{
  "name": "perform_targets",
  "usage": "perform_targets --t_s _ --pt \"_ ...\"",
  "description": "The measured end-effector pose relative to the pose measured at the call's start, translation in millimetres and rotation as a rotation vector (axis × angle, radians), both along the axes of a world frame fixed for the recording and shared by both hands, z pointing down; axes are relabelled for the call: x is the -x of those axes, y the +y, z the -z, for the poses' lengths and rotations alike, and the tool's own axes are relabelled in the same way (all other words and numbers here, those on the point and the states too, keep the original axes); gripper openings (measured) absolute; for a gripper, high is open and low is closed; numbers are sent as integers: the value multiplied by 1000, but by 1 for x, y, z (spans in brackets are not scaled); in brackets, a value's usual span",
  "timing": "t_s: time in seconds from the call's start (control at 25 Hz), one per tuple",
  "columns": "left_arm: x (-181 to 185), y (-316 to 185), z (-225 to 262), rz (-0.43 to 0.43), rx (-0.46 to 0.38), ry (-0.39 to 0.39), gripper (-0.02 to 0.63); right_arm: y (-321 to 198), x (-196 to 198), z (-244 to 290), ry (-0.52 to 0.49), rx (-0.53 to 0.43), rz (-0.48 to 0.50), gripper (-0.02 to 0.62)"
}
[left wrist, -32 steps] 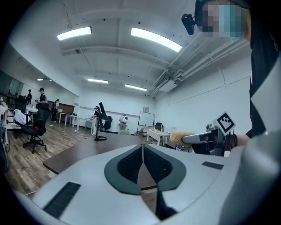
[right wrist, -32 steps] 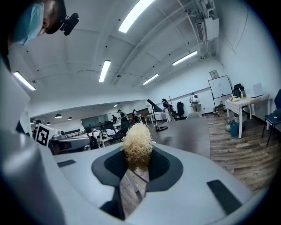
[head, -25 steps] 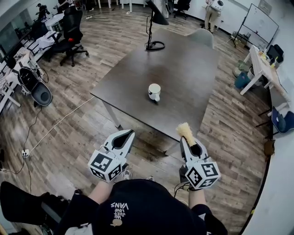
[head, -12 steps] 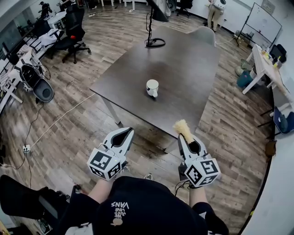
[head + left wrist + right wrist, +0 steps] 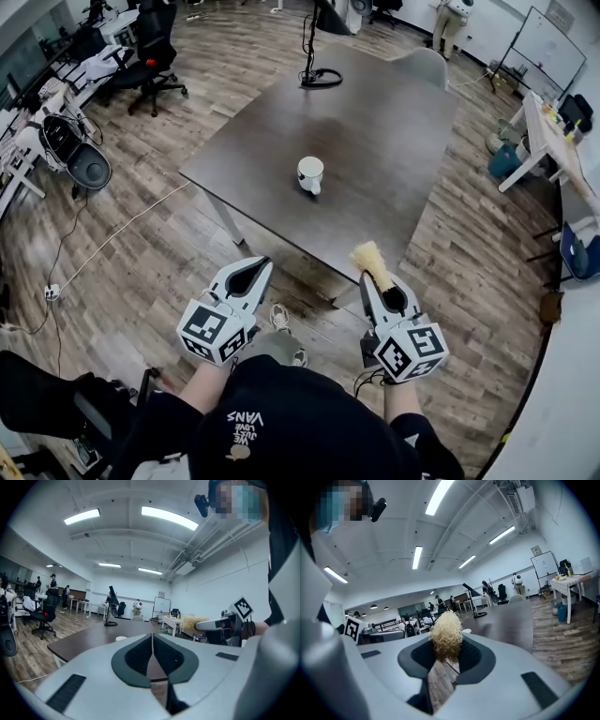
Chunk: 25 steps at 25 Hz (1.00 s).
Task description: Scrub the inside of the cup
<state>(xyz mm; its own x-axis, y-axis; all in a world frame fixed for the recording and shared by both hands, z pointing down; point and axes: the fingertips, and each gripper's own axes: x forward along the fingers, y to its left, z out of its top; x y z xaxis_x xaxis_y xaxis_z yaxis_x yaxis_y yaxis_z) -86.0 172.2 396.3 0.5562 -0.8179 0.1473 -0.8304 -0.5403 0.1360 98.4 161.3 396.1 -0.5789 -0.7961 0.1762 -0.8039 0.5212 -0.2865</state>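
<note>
**Cup on the dark table, both grippers short of its near edge**

Nearest the camera, the person's black cap [image 5: 272, 427] fills the bottom of the head view, with both arms reaching forward over the wood floor [image 5: 141, 244]. A shoe [image 5: 278, 317] shows on the floor between the arms.

The left gripper [image 5: 260, 267] is on the near left. Its own view shows its two dark pads [image 5: 140, 656] pressed together along a thin seam with nothing between them. It is off the table, short of the near edge.

The right gripper [image 5: 367, 279] is on the near right. Its jaws are clamped on a pale, straw-coloured fibrous scrubber [image 5: 372, 258]. The scrubber's tuft [image 5: 446, 637] sticks out past the pads and points toward the table. In the head view the tuft lies at the near edge of the table.

Farther out is the dark brown table [image 5: 394, 141]. The white cup [image 5: 310, 174] stands on it, left of the table's middle and well apart from both grippers. It is upright with its mouth up. In the left gripper view its rim [image 5: 121, 638] just clears the top of the jaws.

At the table's far end stands a black desk lamp [image 5: 319, 75]. Beyond it are an office chair [image 5: 150, 56] at far left and a whiteboard [image 5: 548, 42] at far right.
</note>
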Motion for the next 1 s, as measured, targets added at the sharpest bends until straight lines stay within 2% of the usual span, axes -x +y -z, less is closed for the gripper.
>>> perform_targets --t_s 0.32,0.68,1.0 --pt "-11 -55 -10 -33 19 9 21 -42 -5 -8 16 21 -23 100" --pt "-1 -132 -14 -68 35 15 21 -115 7 -3 22 22 -62 100" --pt "6 -176 -27 -111 47 10 21 -163 23 -2 26 1 -88 100"
